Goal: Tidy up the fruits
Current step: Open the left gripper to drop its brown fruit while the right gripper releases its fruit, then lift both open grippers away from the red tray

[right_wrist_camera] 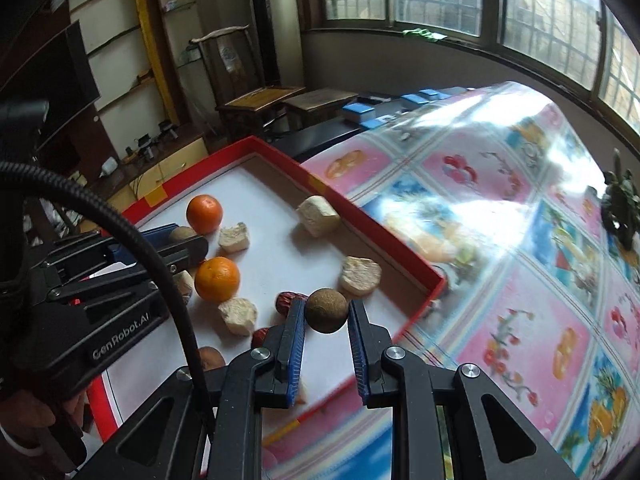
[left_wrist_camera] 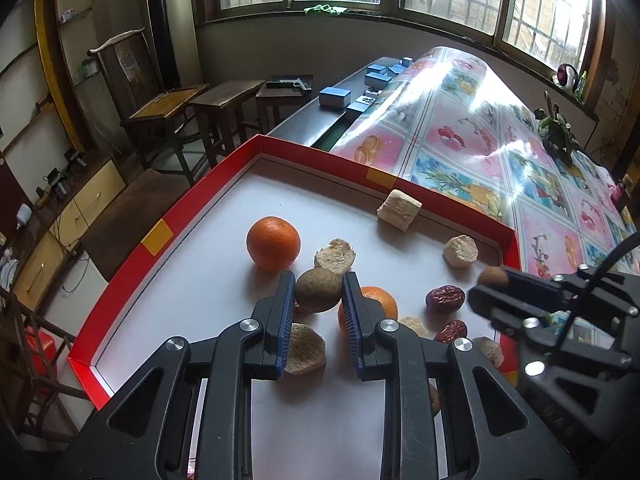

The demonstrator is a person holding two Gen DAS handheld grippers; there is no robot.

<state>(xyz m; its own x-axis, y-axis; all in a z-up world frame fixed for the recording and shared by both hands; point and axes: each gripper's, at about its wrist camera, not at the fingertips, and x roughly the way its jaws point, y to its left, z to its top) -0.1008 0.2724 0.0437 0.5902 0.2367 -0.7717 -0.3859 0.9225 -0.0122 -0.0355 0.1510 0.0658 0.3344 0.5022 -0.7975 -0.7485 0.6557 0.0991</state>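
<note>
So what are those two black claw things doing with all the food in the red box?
A person holds a gripper in each hand, sorting fruit in a red-walled tray. The left gripper is closed on a round brown fruit, and the right gripper clamps another brown ball. Two oranges, red dates and pale spongy chunks lie loose on the tray's white floor.

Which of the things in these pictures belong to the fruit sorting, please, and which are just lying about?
Belonging to the job:
- red-rimmed tray
- two oranges
- red dates
- pale dried chunks
- brown round fruit in the left gripper
- brown round fruit in the right gripper

Just lying about:
- fruit-print tablecloth
- blue blocks
- wooden chairs
</note>
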